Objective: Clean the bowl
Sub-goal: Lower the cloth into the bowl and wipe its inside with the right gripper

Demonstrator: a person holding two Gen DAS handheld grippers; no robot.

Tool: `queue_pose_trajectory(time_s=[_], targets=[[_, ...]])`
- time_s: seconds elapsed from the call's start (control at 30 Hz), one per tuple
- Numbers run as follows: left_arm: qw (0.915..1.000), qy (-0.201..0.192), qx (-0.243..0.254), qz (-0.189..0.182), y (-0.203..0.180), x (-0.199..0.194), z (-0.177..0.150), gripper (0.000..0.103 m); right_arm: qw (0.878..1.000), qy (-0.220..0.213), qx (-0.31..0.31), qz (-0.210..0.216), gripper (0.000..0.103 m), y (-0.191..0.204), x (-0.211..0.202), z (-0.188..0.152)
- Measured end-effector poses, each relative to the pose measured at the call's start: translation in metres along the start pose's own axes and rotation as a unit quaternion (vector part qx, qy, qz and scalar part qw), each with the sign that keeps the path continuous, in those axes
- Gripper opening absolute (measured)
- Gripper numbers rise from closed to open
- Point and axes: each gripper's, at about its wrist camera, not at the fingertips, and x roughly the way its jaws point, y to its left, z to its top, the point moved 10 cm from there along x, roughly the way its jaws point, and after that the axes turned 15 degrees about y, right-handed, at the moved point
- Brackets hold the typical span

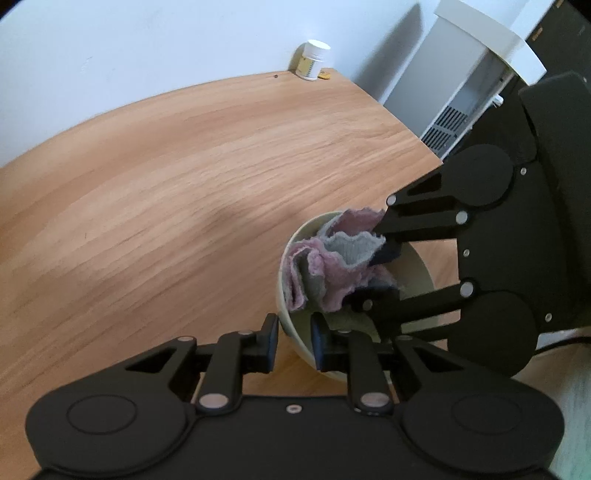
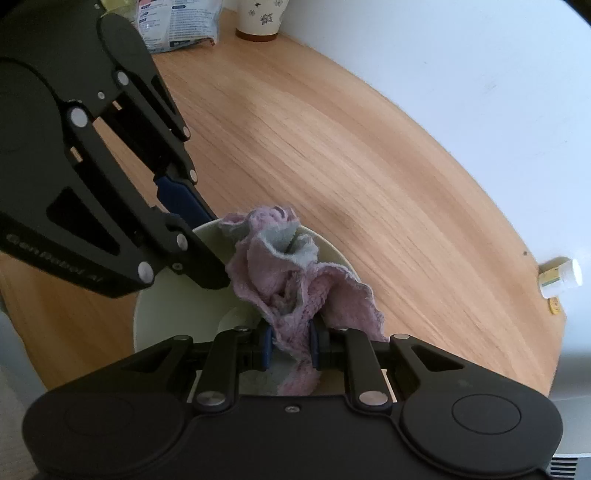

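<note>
We held the bowl [image 1: 295, 332] near the table's [image 1: 184, 184] front edge, toward its right-hand end. Our left gripper [image 1: 294, 343] pinched the bowl's near rim, one finger outside the wall and one inside. Our right gripper [image 2: 291, 343] pinched a pink and grey cloth [image 2: 291, 280], which lay bunched inside the bowl and spilled over its rim. A small white jar [image 1: 313, 60] stood at the table's far corner against the wall. A flowered cup [image 2: 260, 18] and a plastic packet [image 2: 177, 26] sat at the table's far edge.
</note>
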Motion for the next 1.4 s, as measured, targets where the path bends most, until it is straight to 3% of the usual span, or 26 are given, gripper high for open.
queue_pose_trajectory(time_s=[0.13, 0.4, 0.57, 0.8, 1.23, 1.4], targets=[[1.0, 0.001, -0.003, 0.0, -0.001, 0.0, 0.001, 0.018, 1.0, 0.007, -0.009, 0.015, 0.021, 0.004, 0.004, 0.003], [0.9995, -0.004, -0.03, -0.005, 0.004, 0.002, 0.001, 0.016, 1.0, 0.015, -0.016, -0.001, 0.021, -0.003, -0.009, 0.001], [0.9985, -0.019, -0.052, 0.0, 0.009, 0.001, 0.003, 0.017, 0.999, 0.022, -0.003, -0.041, 0.021, -0.012, -0.029, -0.01], [0.999, -0.02, -0.041, 0.007, 0.004, 0.002, 0.003, 0.02, 0.995, 0.053, -0.013, -0.089, 0.021, -0.004, -0.017, -0.015], [0.9989, -0.014, -0.044, 0.004, 0.002, 0.005, -0.001, 0.023, 0.997, 0.068, 0.036, -0.013, 0.02, -0.003, 0.016, -0.015], [0.9988, -0.013, -0.047, -0.006, 0.004, 0.005, -0.003, 0.022, 0.992, 0.072, 0.092, 0.049, 0.021, -0.003, 0.01, -0.014]])
